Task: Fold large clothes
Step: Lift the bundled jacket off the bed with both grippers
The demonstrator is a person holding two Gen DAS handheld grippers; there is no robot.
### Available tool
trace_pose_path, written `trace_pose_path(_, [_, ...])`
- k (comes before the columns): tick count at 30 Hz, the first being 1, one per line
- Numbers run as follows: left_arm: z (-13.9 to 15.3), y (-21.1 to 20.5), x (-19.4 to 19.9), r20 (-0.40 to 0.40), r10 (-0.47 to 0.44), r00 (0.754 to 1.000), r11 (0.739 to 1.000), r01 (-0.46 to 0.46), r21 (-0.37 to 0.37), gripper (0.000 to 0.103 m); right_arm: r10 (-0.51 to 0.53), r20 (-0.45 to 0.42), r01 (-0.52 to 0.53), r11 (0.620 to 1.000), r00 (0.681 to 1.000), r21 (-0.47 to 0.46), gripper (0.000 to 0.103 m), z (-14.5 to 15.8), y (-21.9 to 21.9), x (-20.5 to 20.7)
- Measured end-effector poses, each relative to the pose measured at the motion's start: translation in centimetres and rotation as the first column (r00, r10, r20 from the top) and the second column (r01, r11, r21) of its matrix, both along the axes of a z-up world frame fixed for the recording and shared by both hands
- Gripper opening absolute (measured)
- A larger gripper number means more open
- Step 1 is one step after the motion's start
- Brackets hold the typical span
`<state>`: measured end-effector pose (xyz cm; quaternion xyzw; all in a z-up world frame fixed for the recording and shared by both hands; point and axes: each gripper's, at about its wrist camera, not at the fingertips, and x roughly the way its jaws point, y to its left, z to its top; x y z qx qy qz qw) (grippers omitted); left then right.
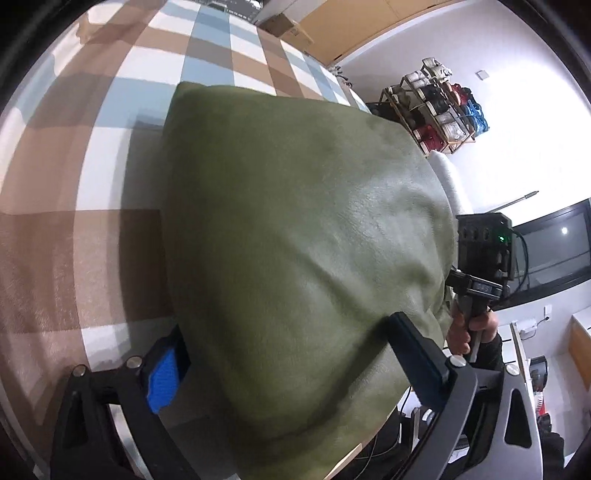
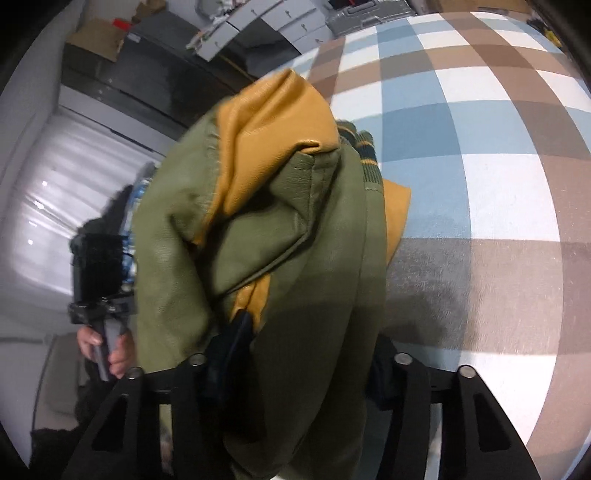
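Note:
An olive-green jacket with a mustard-yellow lining hangs bunched above a checked bed cover. In the left wrist view its smooth green bulk fills the space between the wide-set fingers of my left gripper. The blue pad still shows beside the cloth's edge. My right gripper is shut on a thick fold of the jacket. Its left finger digs into the fabric and the other finger is hidden behind it. Each view shows the other hand-held gripper beside the jacket.
The blue, brown and white bed cover spreads under and beyond the jacket. A rack of shoes and a dark screen stand by the wall. Grey drawers and a pale curtain lie past the bed's edge.

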<state>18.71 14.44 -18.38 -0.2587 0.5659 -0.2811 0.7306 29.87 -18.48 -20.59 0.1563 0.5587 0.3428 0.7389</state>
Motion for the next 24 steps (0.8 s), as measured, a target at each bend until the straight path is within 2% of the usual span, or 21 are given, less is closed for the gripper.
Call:
trace_pose_path(3, [0.3, -0.2, -0.7, -0.017, -0.011, 1.000, 1.000, 0.011, -0.001, 0.095, 0.051, 0.002, -0.051, 0.998, 0.999, 0.034, 0.048, 1.1, -0.1, -1.4])
trace_pose_path(6, [-0.5, -0.4, -0.1, -0.020, -0.017, 1.000, 1.000, 0.017, 0.013, 0.095, 0.095, 0.029, -0.093, 0.994, 0.995, -0.052, 0.048, 0.9, 0.6, -2.8])
trace_pose_path(9, [-1.2, 0.4, 0.9, -0.051, -0.008, 0.999, 1.000, 0.006, -0.029, 0.095, 0.068, 0.013, -0.067, 0.995, 0.998, -0.072, 0.054, -0.1, 1.1, -2.2])
trace_pose_path(11, [-1.4, 0.8, 1.1, -0.070, -0.006, 0.997, 0.999, 0.003, -0.051, 0.095, 0.070, 0.038, -0.067, 0.994, 0.997, -0.082, 0.055, -0.1, 1.4, -1.8])
trace_pose_path(13, [-1.3, 0.8, 1.2, -0.063, -0.012, 0.998, 0.999, 0.009, -0.042, 0.095, 0.073, 0.061, -0.067, 0.994, 0.995, -0.088, 0.057, -0.2, 1.3, -1.7])
trace_pose_path(17, [-1.1, 0.9, 0.9, -0.055, -0.003, 0.998, 0.999, 0.001, -0.044, 0.094, 0.047, 0.045, -0.045, 0.998, 0.998, -0.047, 0.057, -0.8, 1.0, -1.8])
trace_pose_path(20, [-0.3, 1.1, 0.5, -0.044, 0.023, 0.999, 0.999, -0.024, -0.031, 0.088, 0.009, 0.039, -0.009, 1.000, 0.999, 0.009, 0.046, -0.7, 0.0, -2.6])
trace_pose_path(22, [0.4, 1.3, -0.1, -0.027, 0.037, 0.999, 0.999, -0.037, -0.018, 0.086, -0.016, 0.051, 0.011, 0.995, 0.999, 0.097, 0.032, 0.2, -1.7, -2.9])
trace_pose_path(24, [1.0, 1.0, -0.3, -0.028, 0.042, 0.999, 0.999, -0.043, -0.016, 0.086, -0.007, 0.070, -0.003, 0.990, 0.998, 0.140, 0.028, 1.3, -2.1, -3.5])
